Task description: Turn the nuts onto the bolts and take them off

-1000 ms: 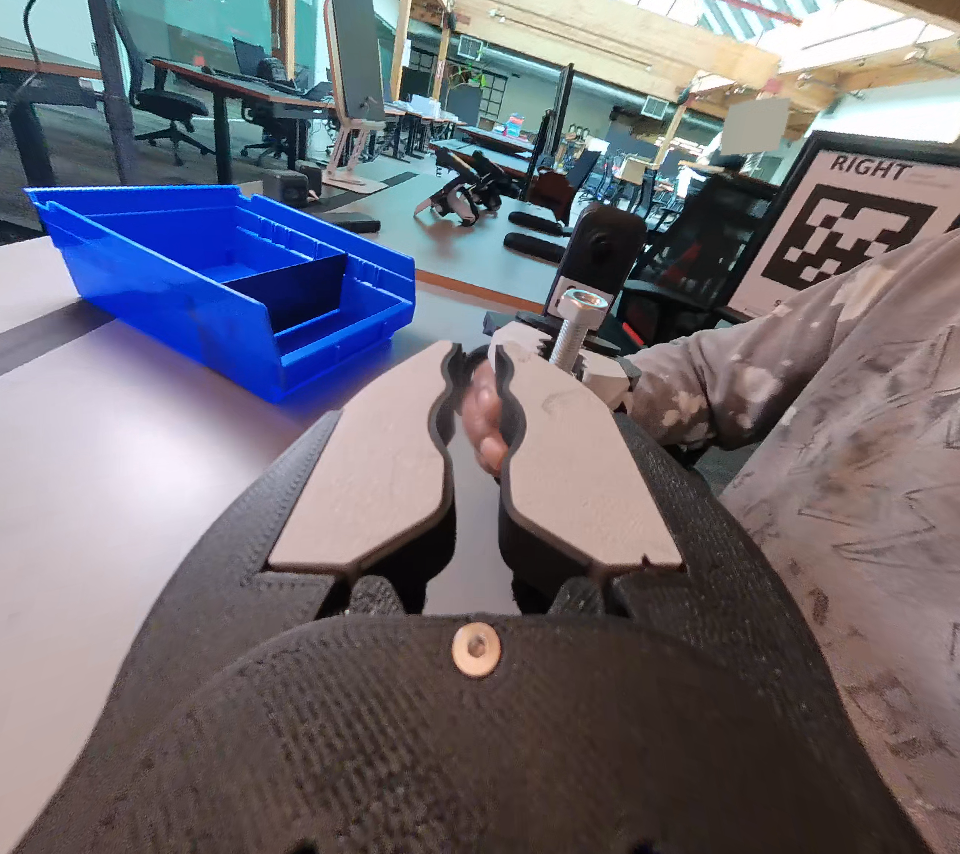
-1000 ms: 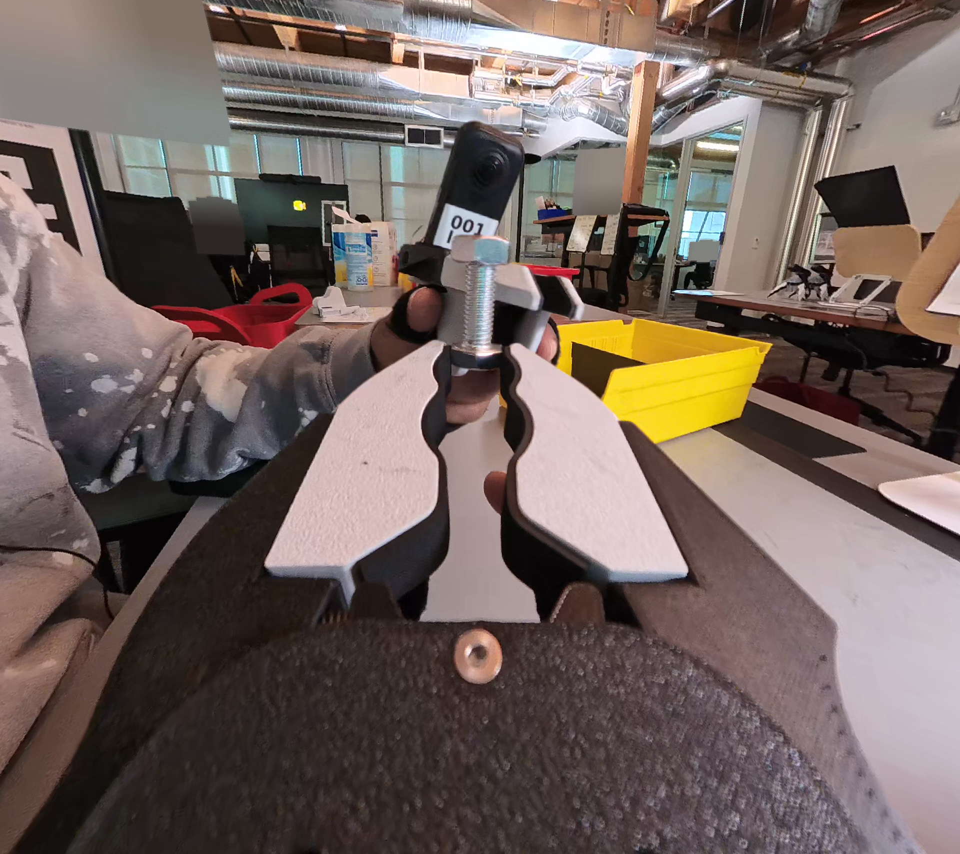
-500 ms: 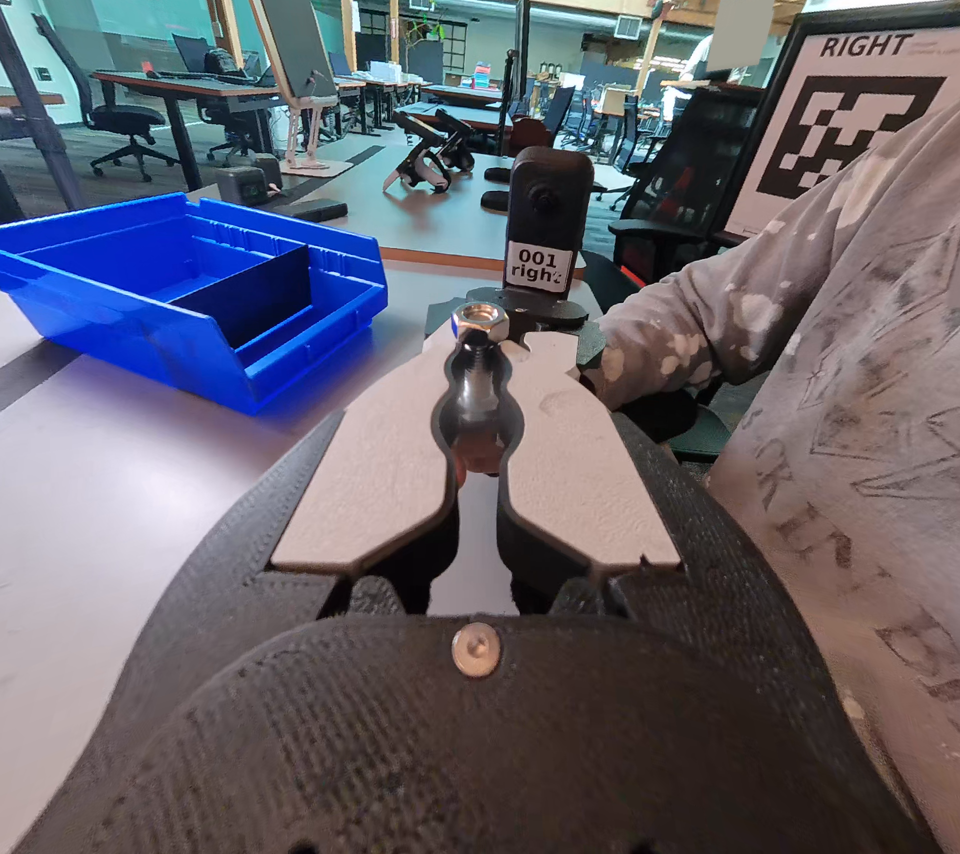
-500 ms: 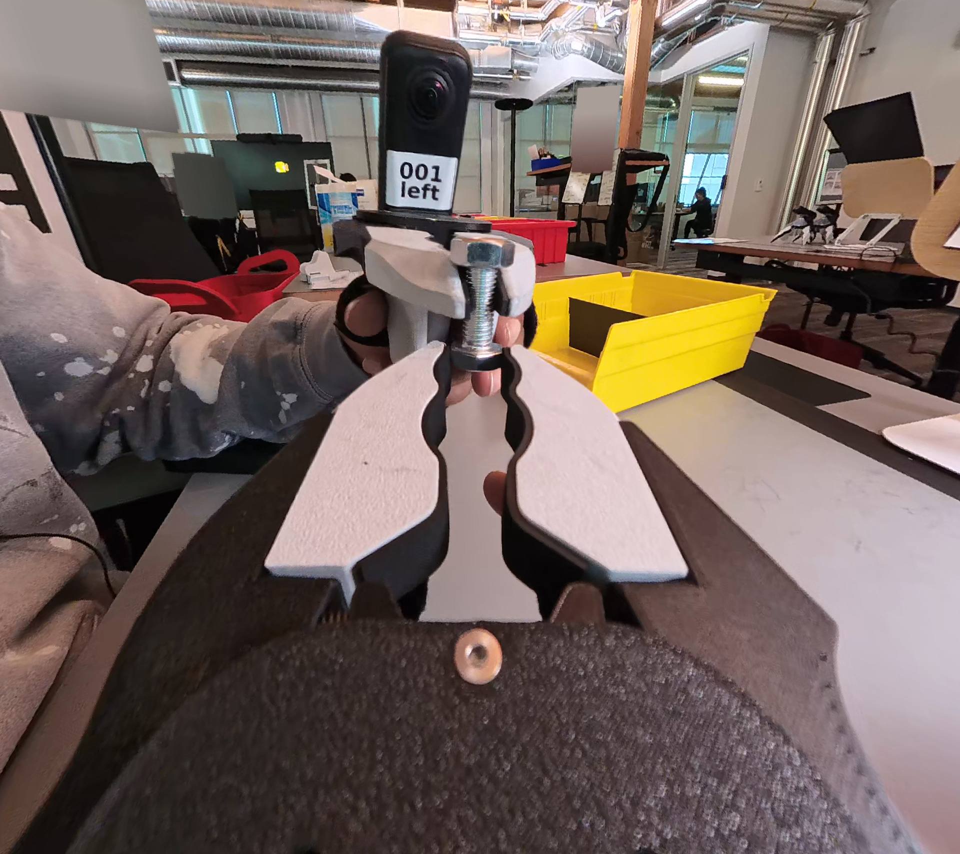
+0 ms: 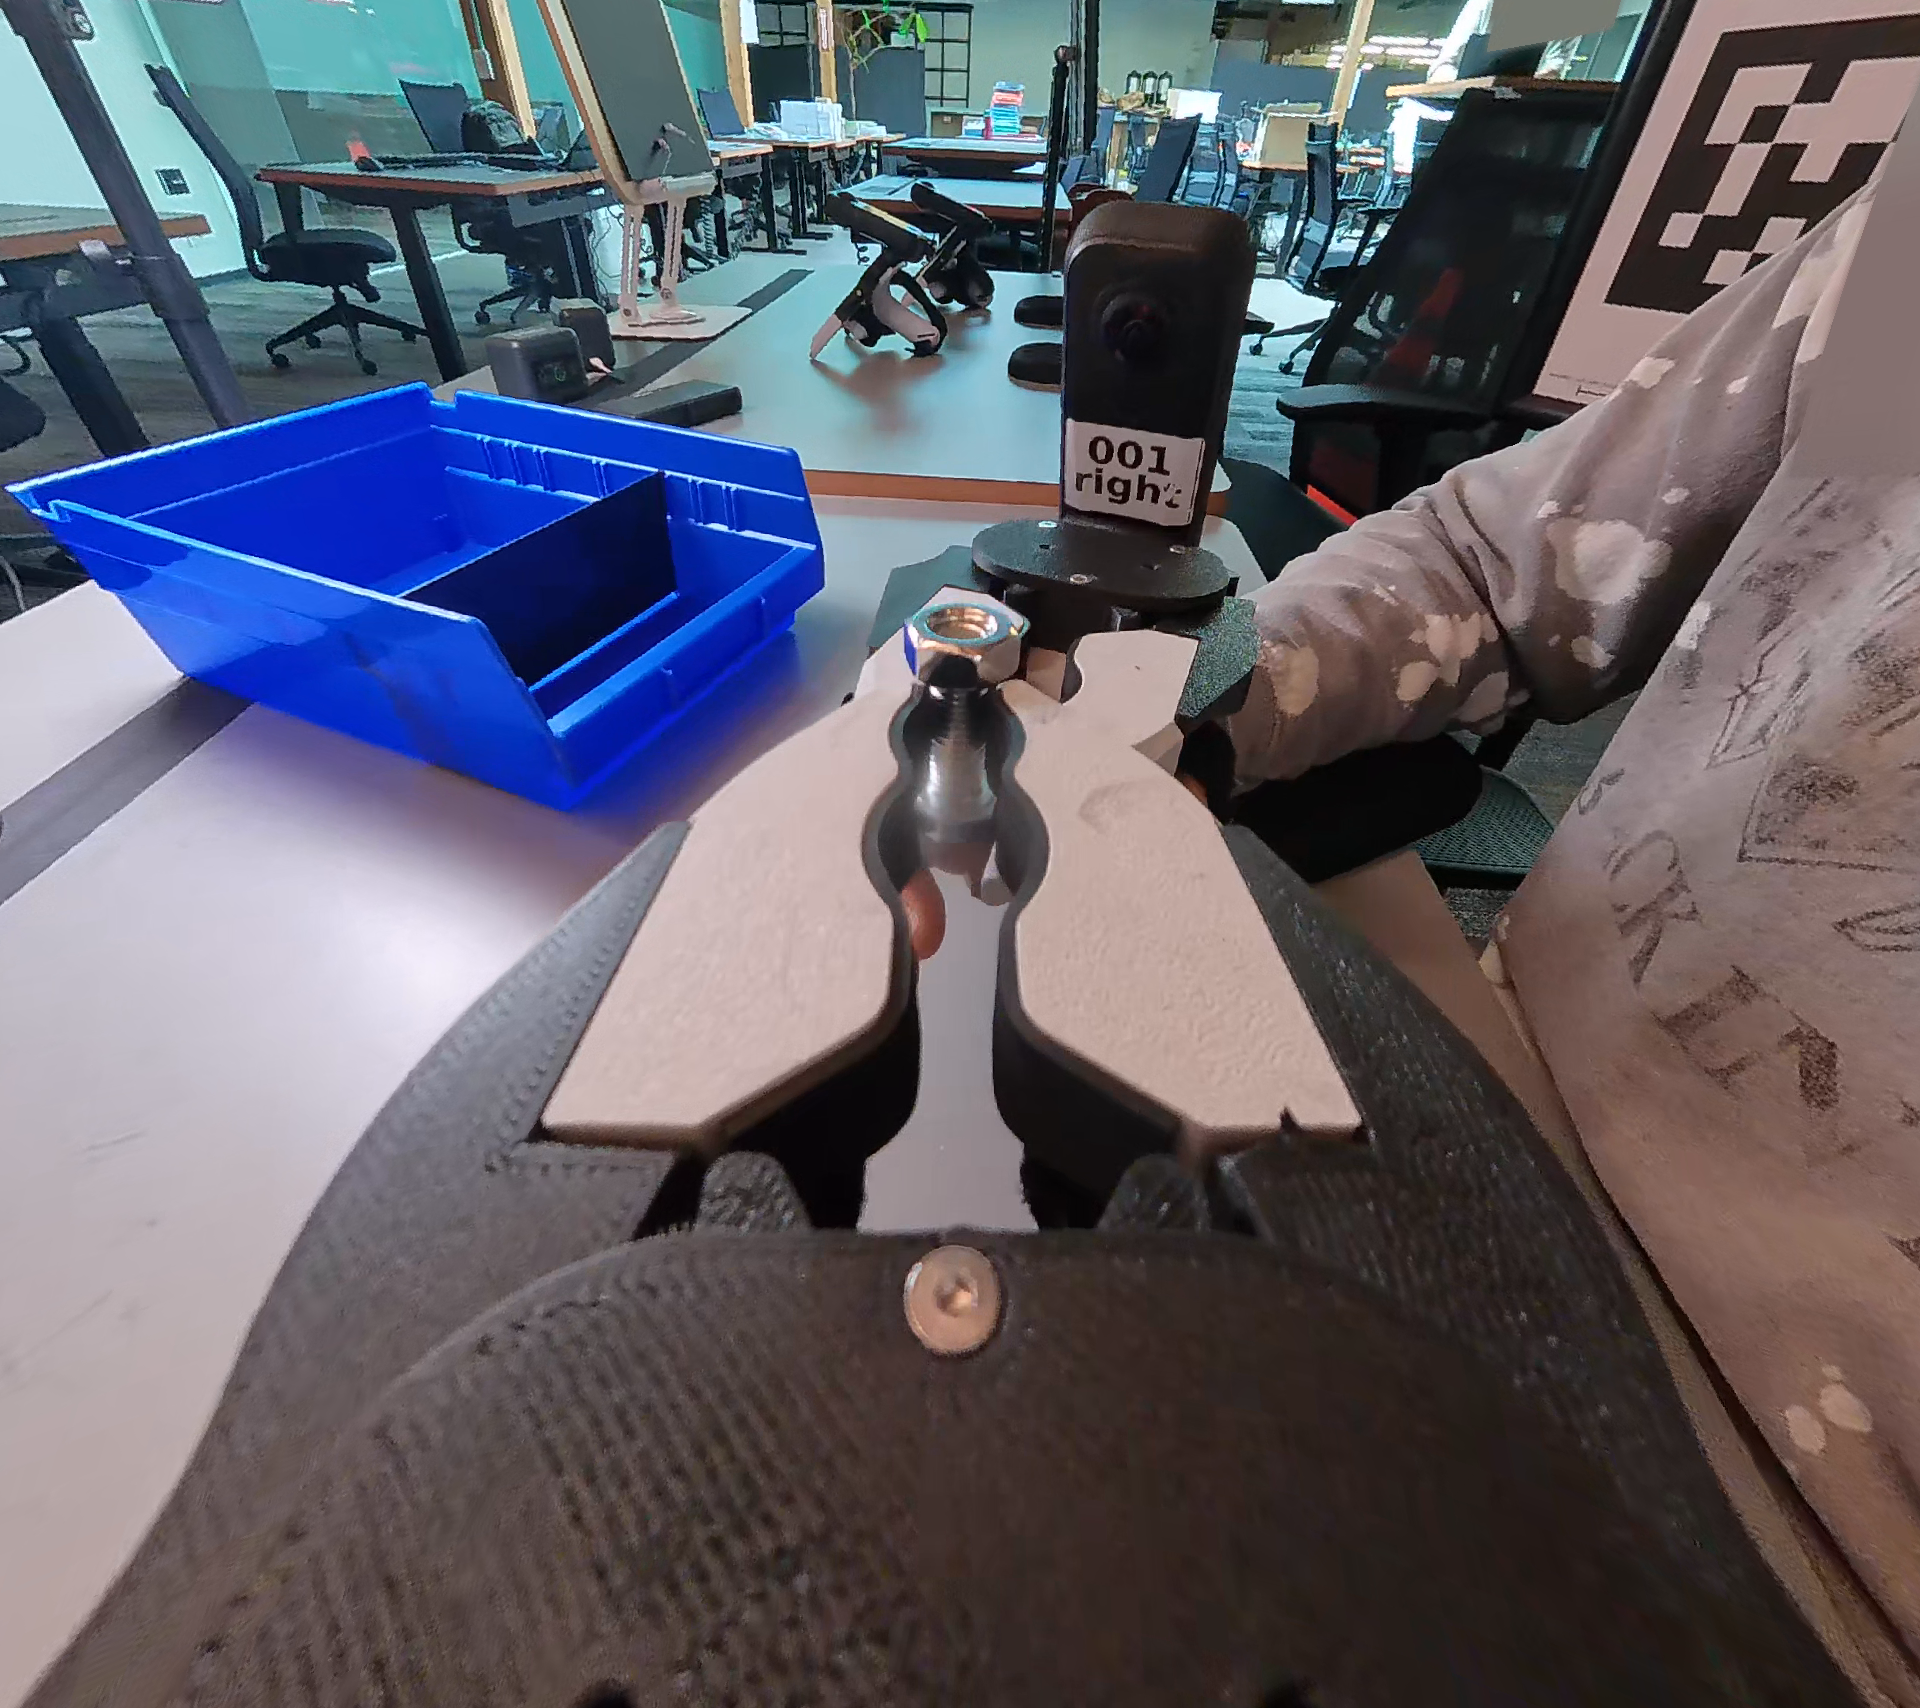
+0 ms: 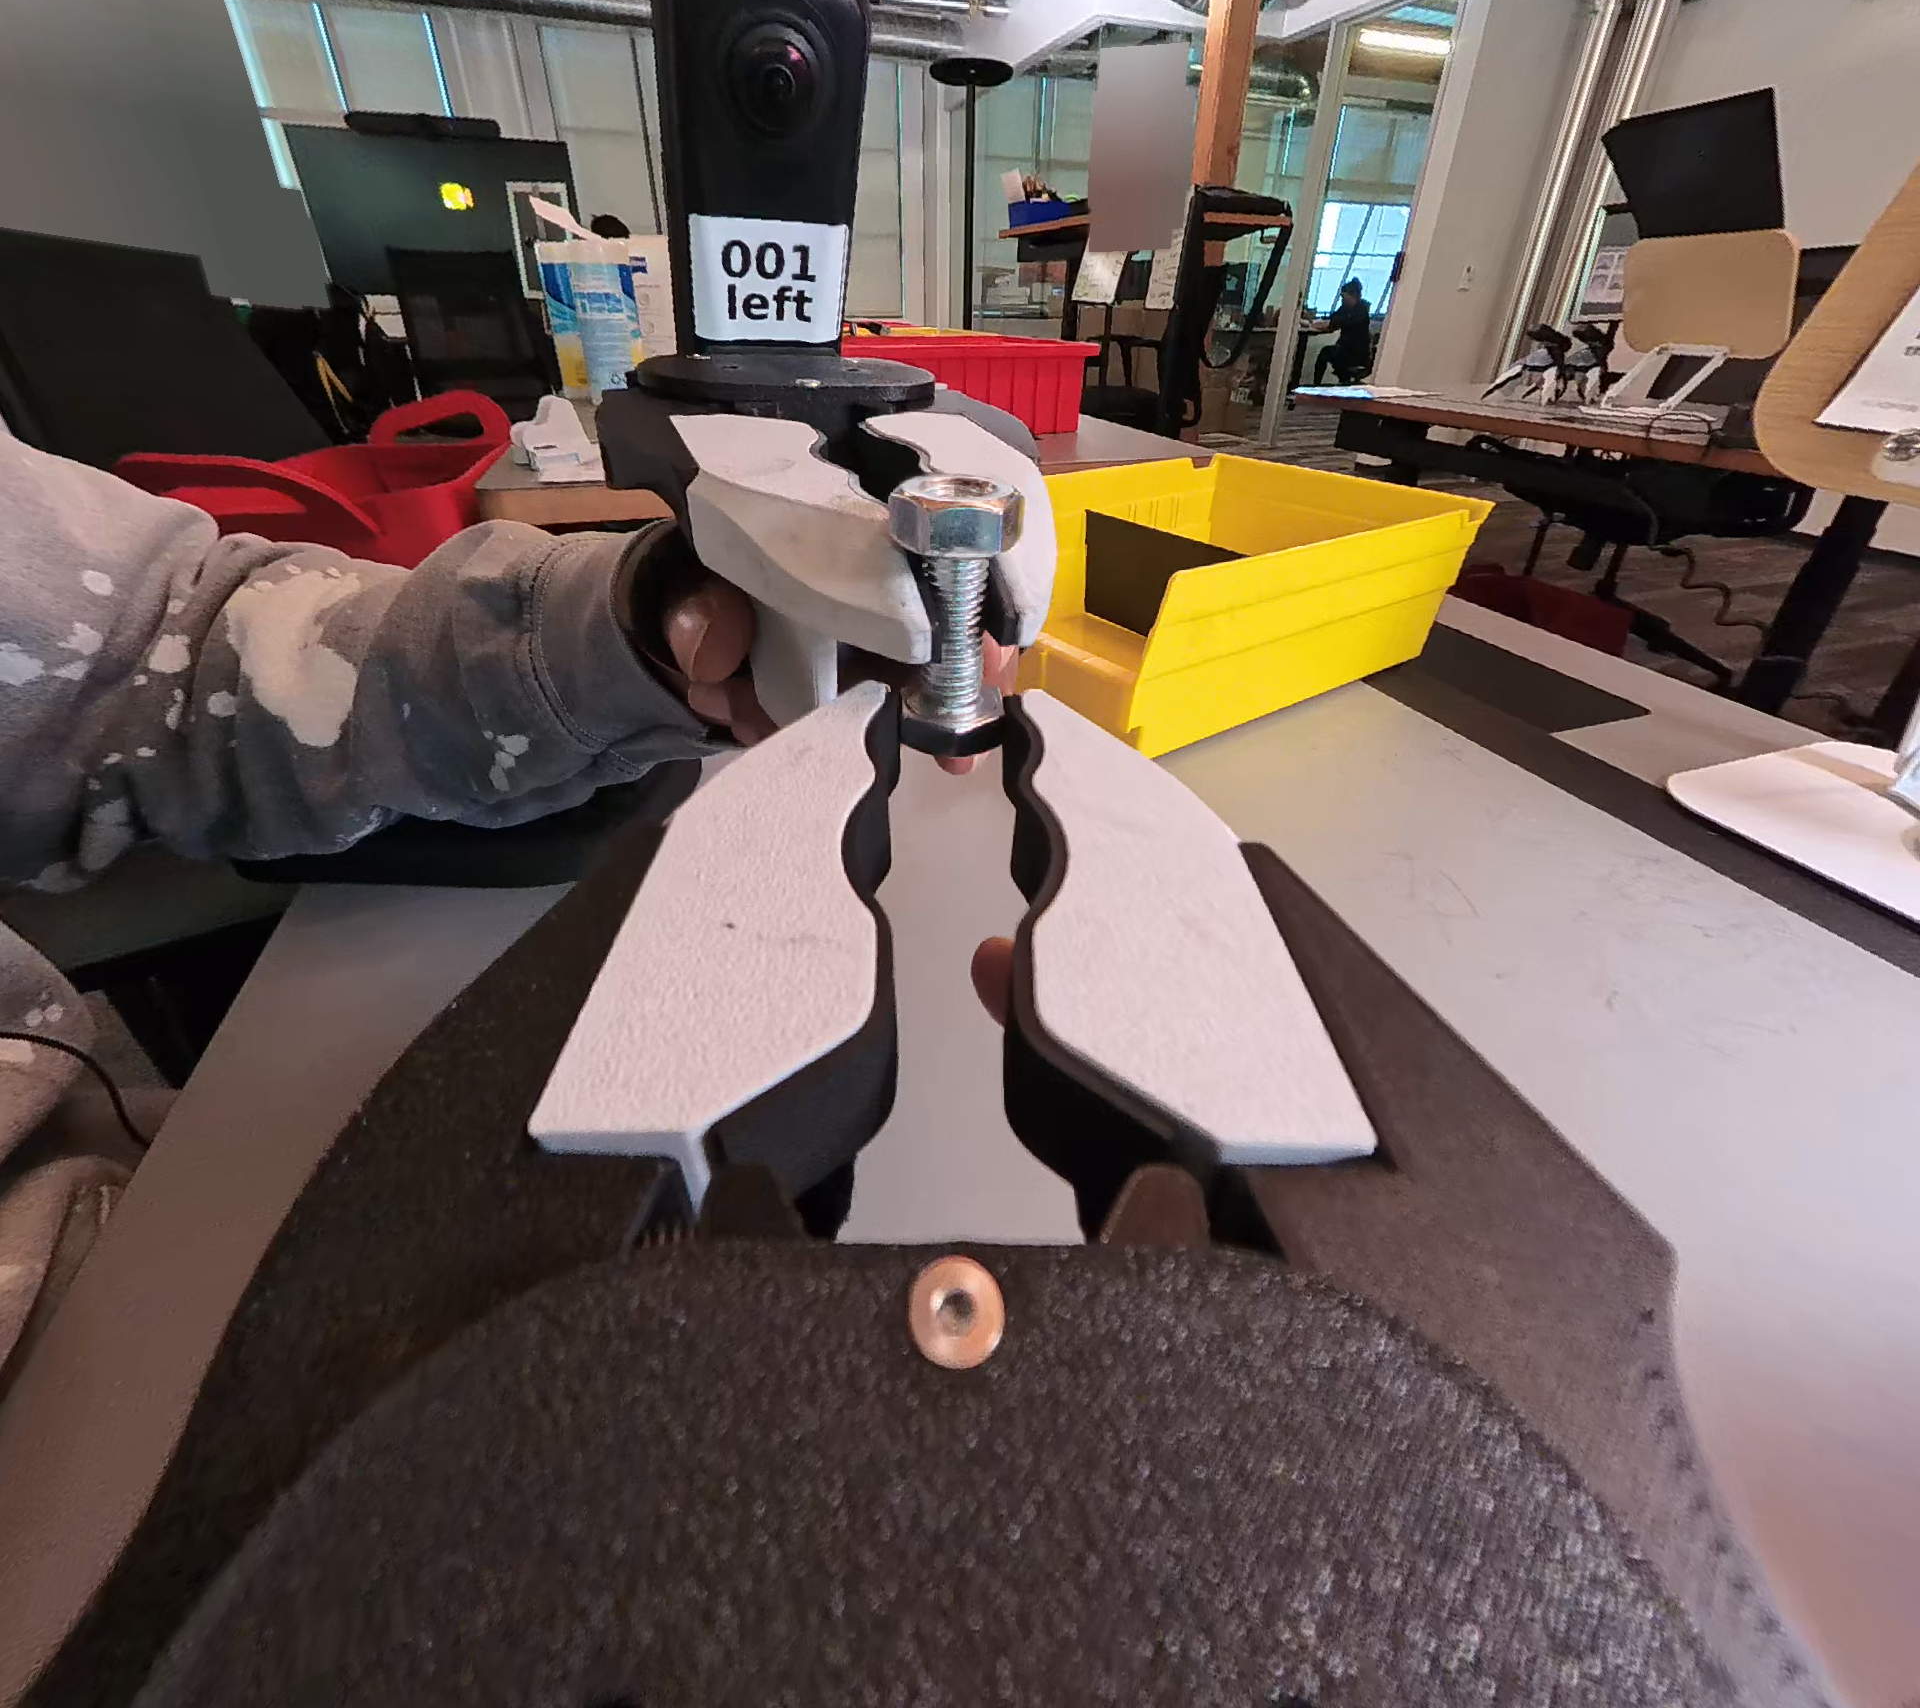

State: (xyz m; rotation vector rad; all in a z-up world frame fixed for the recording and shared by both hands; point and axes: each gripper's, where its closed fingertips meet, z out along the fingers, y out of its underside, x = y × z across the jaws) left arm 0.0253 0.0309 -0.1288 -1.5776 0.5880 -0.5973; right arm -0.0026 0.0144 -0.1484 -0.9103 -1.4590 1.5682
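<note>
A silver bolt (image 6: 958, 609) stands upright between the two grippers above the table. Its hex head (image 6: 956, 517), with a round hollow on top, is uppermost. My left gripper (image 5: 961, 708) is shut on the threaded shank (image 5: 951, 765) just under the head (image 5: 966, 635). It also shows in the right wrist view (image 6: 961, 619), gripping the shank from behind. My right gripper (image 6: 951, 718) is shut on the nut (image 6: 951, 711) at the bolt's lower end. One of its fingers (image 5: 1132, 671) shows beyond the bolt in the left wrist view.
A blue bin (image 5: 312, 619) with a dark divider stands on the grey table (image 5: 260, 931) to the left. A yellow bin (image 6: 1299, 619) stands on the table (image 6: 1455, 879) to the right, with a red bin (image 6: 987, 370) behind it. A person's sleeved arms hold both grippers. Only a small space, under 4 cm, lies between the two pairs of fingers.
My left gripper stood beside the bolt with its jaws a little wider. It swung level and closed on the shank. My right gripper kept its hold at the lower end.
</note>
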